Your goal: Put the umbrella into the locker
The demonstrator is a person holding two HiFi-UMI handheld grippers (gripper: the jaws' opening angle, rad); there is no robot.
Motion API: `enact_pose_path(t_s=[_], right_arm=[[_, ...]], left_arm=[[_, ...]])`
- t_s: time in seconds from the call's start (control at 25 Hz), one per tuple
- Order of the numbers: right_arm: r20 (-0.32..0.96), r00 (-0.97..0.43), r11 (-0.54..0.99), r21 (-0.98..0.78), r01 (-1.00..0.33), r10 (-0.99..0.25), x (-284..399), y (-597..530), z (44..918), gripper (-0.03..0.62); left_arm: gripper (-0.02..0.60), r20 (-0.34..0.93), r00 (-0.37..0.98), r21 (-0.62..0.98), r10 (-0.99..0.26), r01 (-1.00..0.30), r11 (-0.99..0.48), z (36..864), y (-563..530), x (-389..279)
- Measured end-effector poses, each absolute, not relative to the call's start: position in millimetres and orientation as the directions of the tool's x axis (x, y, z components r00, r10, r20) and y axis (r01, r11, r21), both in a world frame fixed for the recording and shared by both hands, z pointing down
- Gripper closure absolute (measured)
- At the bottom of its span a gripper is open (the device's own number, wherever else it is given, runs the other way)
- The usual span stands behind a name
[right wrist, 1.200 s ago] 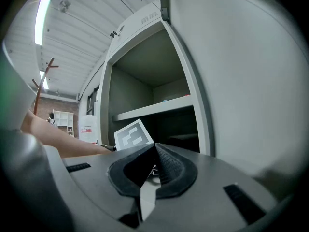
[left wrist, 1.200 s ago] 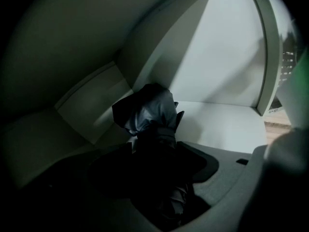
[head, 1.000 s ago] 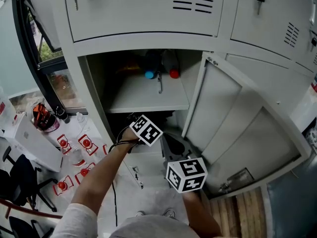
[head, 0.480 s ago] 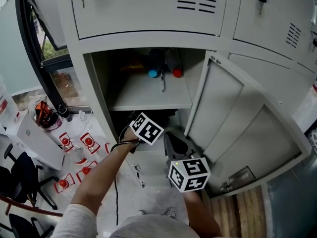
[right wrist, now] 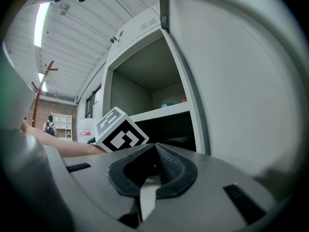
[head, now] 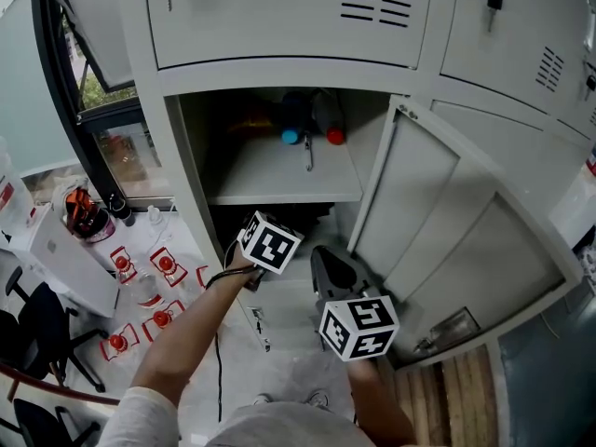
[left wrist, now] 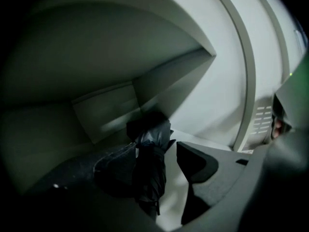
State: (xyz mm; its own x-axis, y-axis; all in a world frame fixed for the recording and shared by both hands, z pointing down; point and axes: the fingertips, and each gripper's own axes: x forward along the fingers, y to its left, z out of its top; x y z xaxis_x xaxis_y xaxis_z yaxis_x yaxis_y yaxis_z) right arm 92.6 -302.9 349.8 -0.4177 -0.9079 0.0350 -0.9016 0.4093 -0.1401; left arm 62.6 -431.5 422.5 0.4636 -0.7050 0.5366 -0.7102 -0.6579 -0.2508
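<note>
Left hand-held gripper is open inside the locker, lower compartment. We see the folded black umbrella between its jaws, against the left one. Right hand-held gripper is closed, empty, near the door.

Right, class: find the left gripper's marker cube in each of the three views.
Head view: left gripper's marker cube, centre, just below the locker shelf.
Left gripper view: not in it.
Right gripper view: left of centre, above the jaws.
Shared landmark: that shelf, beyond the cube in both.
</note>
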Motion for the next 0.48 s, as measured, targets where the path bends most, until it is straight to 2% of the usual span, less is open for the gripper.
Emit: enact_pose_path(t_s=[0.4,0.48], right_arm=[[0.036,-0.436,0.428,-0.132,-0.894,-0.899,83.6,-302.8,348.1,0.591],[0.035,-0.438,0.431,-0.130,-0.893,-0.898,82.6,-303.0,347.5,0.591]], left_arm=[[0.327,0.447,0.539,-0.148,-0.714,-0.743,-0.653,400.7,-406.5,55.1],[0.346,0.419,0.551,-0.125,-0.722,-0.753,-0.646,393.8,-401.4,50.8]])
